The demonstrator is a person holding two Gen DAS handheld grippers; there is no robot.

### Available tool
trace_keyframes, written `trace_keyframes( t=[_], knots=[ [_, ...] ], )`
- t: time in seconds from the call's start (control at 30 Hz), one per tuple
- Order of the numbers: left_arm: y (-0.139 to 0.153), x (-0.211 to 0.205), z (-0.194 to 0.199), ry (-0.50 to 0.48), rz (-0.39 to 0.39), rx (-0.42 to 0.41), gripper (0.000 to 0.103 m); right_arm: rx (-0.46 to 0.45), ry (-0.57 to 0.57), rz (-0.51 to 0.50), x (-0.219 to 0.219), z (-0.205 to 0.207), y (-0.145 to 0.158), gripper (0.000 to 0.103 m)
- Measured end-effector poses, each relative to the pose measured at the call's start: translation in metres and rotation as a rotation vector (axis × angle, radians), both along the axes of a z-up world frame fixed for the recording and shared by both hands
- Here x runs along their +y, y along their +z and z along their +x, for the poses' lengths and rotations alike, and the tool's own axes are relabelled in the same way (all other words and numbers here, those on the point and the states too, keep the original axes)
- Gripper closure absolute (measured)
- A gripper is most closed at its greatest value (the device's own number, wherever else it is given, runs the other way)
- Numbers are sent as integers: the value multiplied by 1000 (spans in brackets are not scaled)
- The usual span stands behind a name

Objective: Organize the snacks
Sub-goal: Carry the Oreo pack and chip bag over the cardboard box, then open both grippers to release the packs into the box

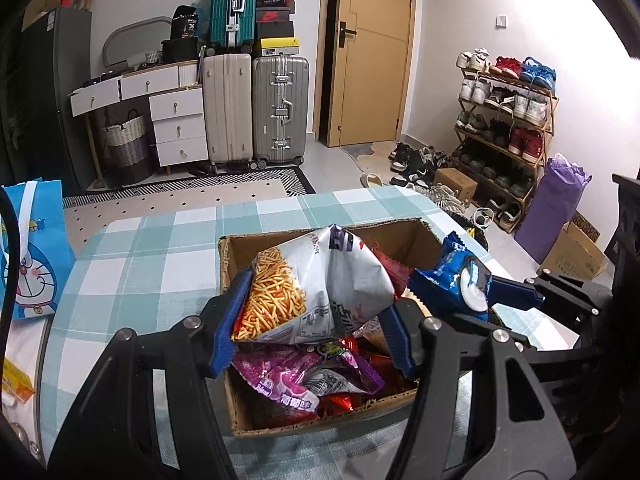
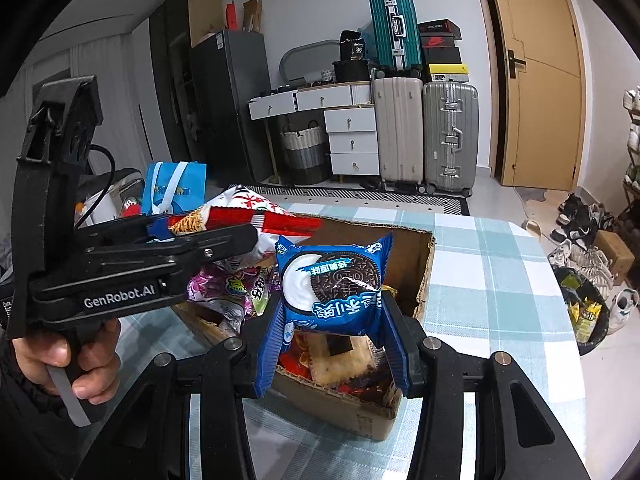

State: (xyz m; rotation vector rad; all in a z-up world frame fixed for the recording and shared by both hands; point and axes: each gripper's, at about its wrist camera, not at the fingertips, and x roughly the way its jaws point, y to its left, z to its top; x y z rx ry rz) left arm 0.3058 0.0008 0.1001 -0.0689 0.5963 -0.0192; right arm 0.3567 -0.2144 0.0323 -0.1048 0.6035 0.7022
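A cardboard box (image 1: 256,420) on the checked table holds several snack packets, among them a purple one (image 1: 304,376). My left gripper (image 1: 312,320) is shut on a white bag of stick snacks (image 1: 316,288) and holds it above the box. My right gripper (image 2: 334,332) is shut on a blue Oreo packet (image 2: 332,284) and holds it over the box (image 2: 360,416). The right gripper with the Oreo packet (image 1: 452,284) also shows at the right of the left wrist view. The left gripper with its bag (image 2: 240,220) shows at the left of the right wrist view.
A blue Doraemon gift bag (image 1: 32,256) stands at the table's left edge. The checked tablecloth (image 1: 160,248) surrounds the box. Suitcases (image 1: 256,108), a drawer unit and a shoe rack (image 1: 504,120) stand on the floor beyond. A bin (image 2: 588,312) sits right of the table.
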Motion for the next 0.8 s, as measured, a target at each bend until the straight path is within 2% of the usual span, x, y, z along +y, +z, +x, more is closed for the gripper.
trace_keyframes(
  t=[0.57,0.8],
  knots=[
    [-15,-10,23,-11,26,20,45,15,1,-50,10,21,-13,57],
    [-21,-17,31,-31,46,32,44,-6,3,-99,19,21,-18,55]
  ],
)
